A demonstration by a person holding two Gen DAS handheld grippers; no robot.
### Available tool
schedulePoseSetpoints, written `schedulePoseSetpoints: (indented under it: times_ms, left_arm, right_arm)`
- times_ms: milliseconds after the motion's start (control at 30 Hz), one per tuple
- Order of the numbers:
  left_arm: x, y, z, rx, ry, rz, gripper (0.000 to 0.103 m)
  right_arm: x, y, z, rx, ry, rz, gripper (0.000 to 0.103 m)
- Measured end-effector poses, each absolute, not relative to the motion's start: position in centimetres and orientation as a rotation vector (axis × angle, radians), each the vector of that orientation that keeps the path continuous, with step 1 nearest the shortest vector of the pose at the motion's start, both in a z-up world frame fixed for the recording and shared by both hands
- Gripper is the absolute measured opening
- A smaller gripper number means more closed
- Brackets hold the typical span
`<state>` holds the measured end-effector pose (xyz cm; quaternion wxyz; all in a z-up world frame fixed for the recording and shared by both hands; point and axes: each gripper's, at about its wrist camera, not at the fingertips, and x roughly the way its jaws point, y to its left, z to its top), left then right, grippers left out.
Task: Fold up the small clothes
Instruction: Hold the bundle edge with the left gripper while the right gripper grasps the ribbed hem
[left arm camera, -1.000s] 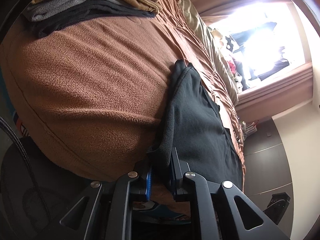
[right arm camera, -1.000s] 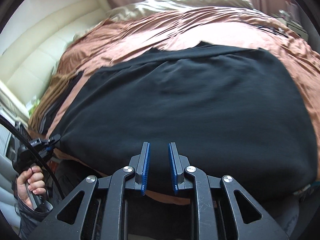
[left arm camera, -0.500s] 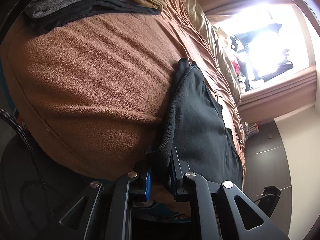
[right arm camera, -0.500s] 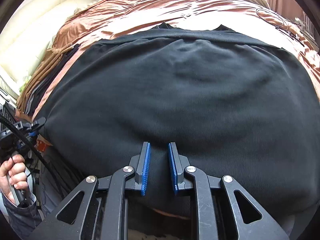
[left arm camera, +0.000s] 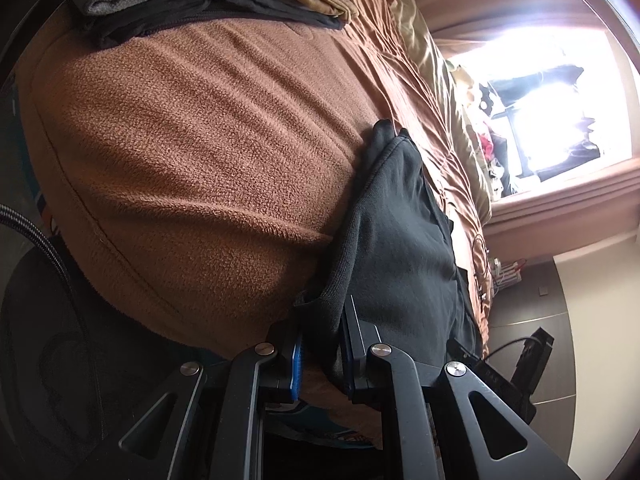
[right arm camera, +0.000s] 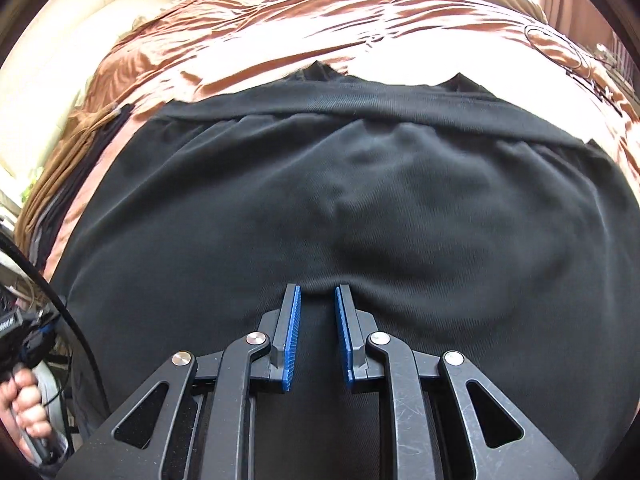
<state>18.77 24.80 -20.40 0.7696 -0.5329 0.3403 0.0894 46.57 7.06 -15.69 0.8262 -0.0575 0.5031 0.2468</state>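
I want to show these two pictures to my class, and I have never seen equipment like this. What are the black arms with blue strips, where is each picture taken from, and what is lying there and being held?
No robot here: a person holds a two-finger gripper in each hand, each with a camera looking along its fingers. One picture comes from the left gripper, whose blue-padded fingers are clamped on the edge of a black garment. The other comes from the right gripper, held close over the same garment; its fingers stand slightly apart and I cannot tell whether they pinch cloth. The garment lies spread on a bed with a brown blanket. A stack of folded clothes sits further along. The person's hand shows at the right view's edge.
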Motion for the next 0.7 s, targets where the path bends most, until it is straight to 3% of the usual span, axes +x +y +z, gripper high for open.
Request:
schedulePoseSetpoints:
  times_ms: [700]
  left_arm:
    - [18.2,24.6,-20.7,-1.201,0.726,0.209,0.018]
  right_arm:
    - [57.8,11.8,-17.6,-0.153,1.137,0.396,0.015]
